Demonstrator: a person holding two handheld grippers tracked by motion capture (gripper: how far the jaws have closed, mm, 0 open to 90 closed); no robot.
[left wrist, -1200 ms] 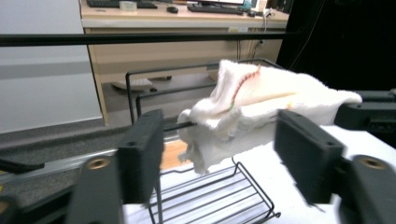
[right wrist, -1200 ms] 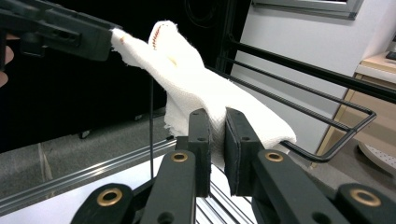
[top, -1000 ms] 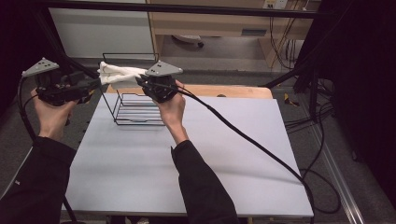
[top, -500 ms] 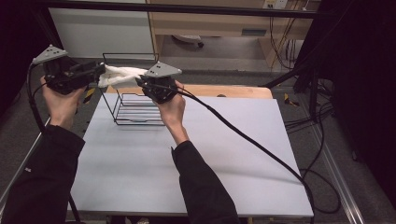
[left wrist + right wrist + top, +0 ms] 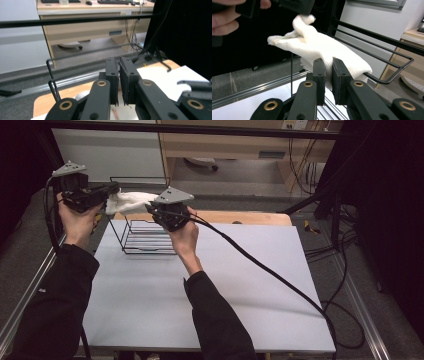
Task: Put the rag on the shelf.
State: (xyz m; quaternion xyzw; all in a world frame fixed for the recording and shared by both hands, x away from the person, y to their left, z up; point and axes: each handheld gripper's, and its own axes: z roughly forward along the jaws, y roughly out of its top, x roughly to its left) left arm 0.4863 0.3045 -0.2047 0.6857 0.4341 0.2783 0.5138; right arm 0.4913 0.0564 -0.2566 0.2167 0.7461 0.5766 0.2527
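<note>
Above the rack (image 5: 142, 237) — white cloth (image 5: 131, 201).

White cloth (image 5: 131, 201) stretched, rumpled, above the wire basket (image 5: 145, 240).

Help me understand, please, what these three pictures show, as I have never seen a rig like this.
There is no robot here: a person holds a hand-held tool with two black jaws in each hand. The high view looks down from above the person. The other two pictures come from cameras riding on each tool, looking along its jaws. On the white table stands a black wire basket. Above it, a white cloth is stretched between the two tools. The right gripper is shut on one end, and its own view shows the cloth between the jaws. The left gripper has just been closing its jaws and appears to pinch the cloth's twisted other end.
</note>
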